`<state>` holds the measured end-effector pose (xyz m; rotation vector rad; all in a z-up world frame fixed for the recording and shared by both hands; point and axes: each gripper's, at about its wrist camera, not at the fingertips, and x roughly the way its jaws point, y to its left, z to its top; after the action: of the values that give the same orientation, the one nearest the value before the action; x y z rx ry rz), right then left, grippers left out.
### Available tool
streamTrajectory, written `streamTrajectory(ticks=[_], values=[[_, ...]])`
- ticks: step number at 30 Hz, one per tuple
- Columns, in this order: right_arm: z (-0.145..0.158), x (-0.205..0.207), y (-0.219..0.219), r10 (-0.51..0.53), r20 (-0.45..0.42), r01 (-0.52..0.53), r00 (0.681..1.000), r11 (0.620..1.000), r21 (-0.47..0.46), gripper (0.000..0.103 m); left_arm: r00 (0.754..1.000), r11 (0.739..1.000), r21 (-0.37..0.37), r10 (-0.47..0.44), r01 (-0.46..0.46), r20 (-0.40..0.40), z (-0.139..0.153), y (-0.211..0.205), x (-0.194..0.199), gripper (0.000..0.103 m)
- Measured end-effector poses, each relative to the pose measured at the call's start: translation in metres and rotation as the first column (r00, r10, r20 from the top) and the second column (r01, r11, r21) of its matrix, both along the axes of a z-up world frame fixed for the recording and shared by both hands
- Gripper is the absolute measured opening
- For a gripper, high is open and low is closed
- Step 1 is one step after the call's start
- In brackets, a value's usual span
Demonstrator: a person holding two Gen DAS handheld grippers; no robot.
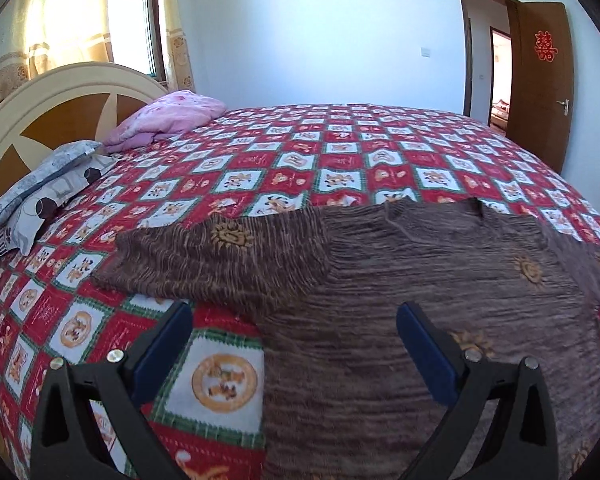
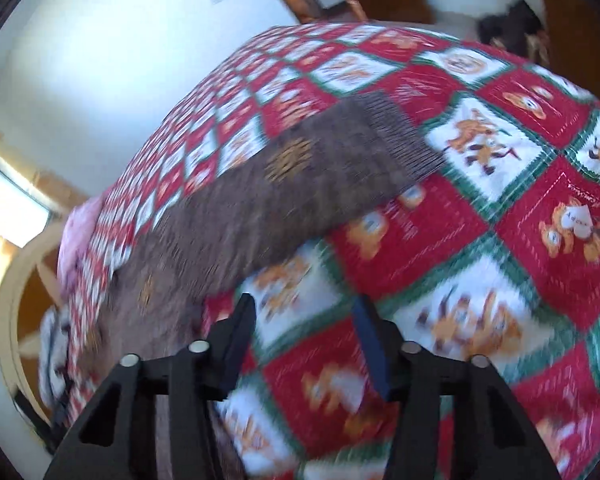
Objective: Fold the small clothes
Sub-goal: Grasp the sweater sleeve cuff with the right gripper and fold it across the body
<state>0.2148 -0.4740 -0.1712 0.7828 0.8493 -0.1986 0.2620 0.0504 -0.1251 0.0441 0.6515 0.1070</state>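
A brown knitted sweater (image 1: 400, 280) with orange sun-like motifs lies spread flat on the red, white and green patterned bedspread (image 1: 300, 160). Its left sleeve (image 1: 220, 256) stretches out to the left. My left gripper (image 1: 296, 320) hovers open just above the sweater's lower left part, with nothing between its fingers. In the blurred right wrist view the other sleeve (image 2: 320, 168) runs diagonally across the bedspread (image 2: 500, 240). My right gripper (image 2: 304, 316) hangs open over bare bedspread just below that sleeve, jaws partly apart and empty.
A pink quilt (image 1: 168, 120) and grey patterned pillows (image 1: 48, 184) lie by the cream and brown headboard (image 1: 40, 108) at the left. A brown door (image 1: 544, 80) stands open at the back right. A curtained window (image 1: 132, 20) is behind the headboard.
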Motion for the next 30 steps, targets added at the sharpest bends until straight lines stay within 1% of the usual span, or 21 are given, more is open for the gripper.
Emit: streamTrajectory(ticks=[4,6,9,13,14,15,16,17,19,21,24,27,30], values=[[-0.009,0.013,-0.033,-0.096,-0.003,0.096,0.995,0.995,0.024,0.047,1.000,1.000,0.006,0.012,-0.012,-0.018,-0.007,0.002,0.023,0.103],[-0.015,0.018,-0.046,-0.135,-0.011,0.135,0.991,0.990,0.029,0.040,0.999,1.000,0.010,0.025,-0.024,-0.027,-0.012,0.002,0.034,0.103],[-0.018,0.026,-0.058,-0.160,0.006,0.160,0.987,0.987,0.030,0.036,0.998,0.999,0.015,0.040,-0.040,-0.040,-0.021,0.005,0.048,0.103],[-0.017,0.037,-0.067,-0.170,0.018,0.170,0.985,0.985,-0.001,0.034,0.995,0.998,-0.014,0.056,-0.057,-0.078,-0.036,0.011,0.056,0.103],[-0.018,0.041,-0.070,-0.174,0.013,0.174,0.985,0.985,-0.013,0.027,0.995,0.998,-0.028,0.054,-0.056,-0.087,-0.040,0.013,0.057,0.103],[-0.021,0.043,-0.071,-0.177,0.010,0.178,0.984,0.984,-0.021,0.014,0.994,0.998,-0.039,0.053,-0.057,-0.097,-0.043,0.015,0.057,0.103],[-0.022,0.045,-0.074,-0.182,0.004,0.182,0.983,0.983,-0.025,0.008,0.993,0.997,-0.047,0.054,-0.059,-0.101,-0.044,0.015,0.056,0.103],[-0.022,0.048,-0.076,-0.183,0.003,0.183,0.983,0.983,-0.025,0.007,0.994,0.997,-0.056,0.051,-0.057,-0.099,-0.044,0.016,0.056,0.103],[-0.017,0.052,-0.074,-0.175,0.011,0.176,0.984,0.983,-0.047,0.007,0.995,0.997,-0.065,0.043,-0.049,-0.095,-0.044,0.016,0.054,0.103],[-0.005,0.056,-0.063,-0.145,0.035,0.148,0.989,0.984,-0.097,0.007,0.994,0.997,-0.066,0.036,-0.043,-0.099,-0.046,0.014,0.055,0.103],[0.022,0.066,-0.040,-0.084,0.081,0.097,0.993,0.980,-0.176,0.007,0.994,0.997,-0.058,0.042,-0.048,-0.106,-0.049,0.013,0.057,0.103],[0.046,0.080,-0.015,-0.020,0.119,0.047,0.993,0.972,-0.228,0.007,0.992,0.996,-0.069,0.044,-0.052,-0.115,-0.051,0.016,0.058,0.103],[0.063,0.096,0.013,0.048,0.137,-0.008,0.989,0.961,-0.278,0.007,0.989,0.994,-0.091,0.050,-0.063,-0.143,-0.055,0.021,0.060,0.103]])
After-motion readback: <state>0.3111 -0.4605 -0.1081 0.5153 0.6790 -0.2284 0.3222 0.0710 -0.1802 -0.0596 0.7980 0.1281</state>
